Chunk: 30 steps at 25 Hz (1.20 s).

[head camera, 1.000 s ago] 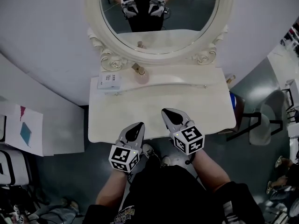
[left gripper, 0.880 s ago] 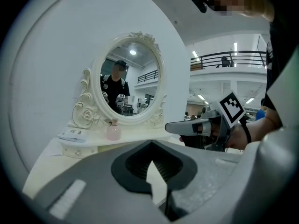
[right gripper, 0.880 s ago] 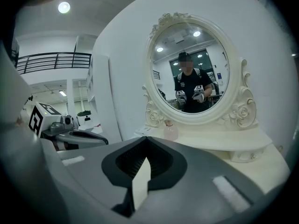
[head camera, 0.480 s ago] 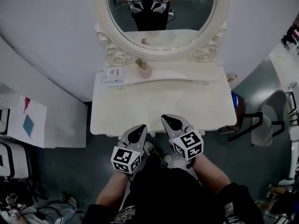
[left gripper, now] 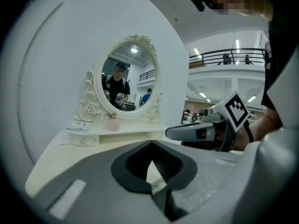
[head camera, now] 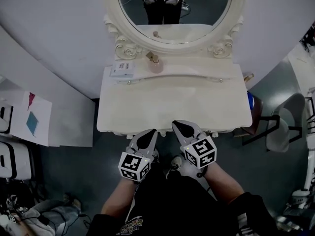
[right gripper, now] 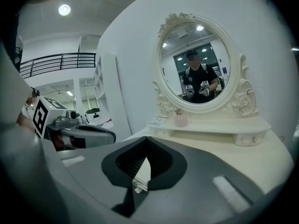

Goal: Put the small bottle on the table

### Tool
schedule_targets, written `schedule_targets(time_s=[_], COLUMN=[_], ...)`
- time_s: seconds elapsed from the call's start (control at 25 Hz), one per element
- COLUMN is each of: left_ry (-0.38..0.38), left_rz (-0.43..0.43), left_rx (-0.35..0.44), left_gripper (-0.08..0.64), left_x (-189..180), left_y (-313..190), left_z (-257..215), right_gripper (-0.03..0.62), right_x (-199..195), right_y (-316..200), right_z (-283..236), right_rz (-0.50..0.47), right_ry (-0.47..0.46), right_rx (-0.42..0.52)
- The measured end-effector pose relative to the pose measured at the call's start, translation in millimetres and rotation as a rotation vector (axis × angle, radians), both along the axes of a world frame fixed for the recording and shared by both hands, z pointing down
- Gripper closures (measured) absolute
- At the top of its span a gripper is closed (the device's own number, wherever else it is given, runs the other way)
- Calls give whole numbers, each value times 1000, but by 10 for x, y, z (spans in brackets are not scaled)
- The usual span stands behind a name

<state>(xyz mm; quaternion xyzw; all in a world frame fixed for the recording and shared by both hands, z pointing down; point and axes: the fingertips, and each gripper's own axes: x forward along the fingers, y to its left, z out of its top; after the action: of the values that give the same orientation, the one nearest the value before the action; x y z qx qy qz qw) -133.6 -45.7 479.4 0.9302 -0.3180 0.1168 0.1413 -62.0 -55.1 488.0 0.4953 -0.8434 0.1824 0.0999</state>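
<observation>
The small pink bottle [head camera: 155, 64] stands upright on the raised back shelf of the white vanity table [head camera: 172, 102], just under the oval mirror [head camera: 174, 9]. It also shows far off in the left gripper view as the bottle [left gripper: 113, 123] and in the right gripper view as the bottle [right gripper: 181, 119]. My left gripper [head camera: 148, 133] and right gripper [head camera: 177, 125] hover side by side at the table's front edge, well short of the bottle. Both are shut with nothing held, as seen at the left gripper [left gripper: 150, 146] and the right gripper [right gripper: 147, 141].
A flat white box [head camera: 123, 69] lies on the shelf left of the bottle. A chair [head camera: 275, 127] stands off the table's right end and a white cabinet [head camera: 29, 122] to the left. The curved white wall backs the mirror.
Both grippers have drawn back from over the tabletop to its front edge. The table and mirror sit higher in the head view. The bottle has not moved.
</observation>
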Motion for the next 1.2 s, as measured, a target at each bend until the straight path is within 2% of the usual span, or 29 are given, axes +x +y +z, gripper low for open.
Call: schedule_targets(time_s=[0.28, 0.64, 1.2], left_ry=[-4, 5, 42], left_rz=[23, 109, 190], left_rx=[-1, -2, -14], left_gripper=[560, 560, 560], left_x=[-166, -504, -931], left_y=[-90, -245, -129], left_z=[-2, -55, 21], right_gripper=[565, 565, 565], right_x=[-174, -572, -1020], right_y=[-68, -130, 78], right_z=[40, 24, 64], right_rz=[22, 100, 181], right_ry=[-11, -18, 4], right_rx=[-14, -24, -39])
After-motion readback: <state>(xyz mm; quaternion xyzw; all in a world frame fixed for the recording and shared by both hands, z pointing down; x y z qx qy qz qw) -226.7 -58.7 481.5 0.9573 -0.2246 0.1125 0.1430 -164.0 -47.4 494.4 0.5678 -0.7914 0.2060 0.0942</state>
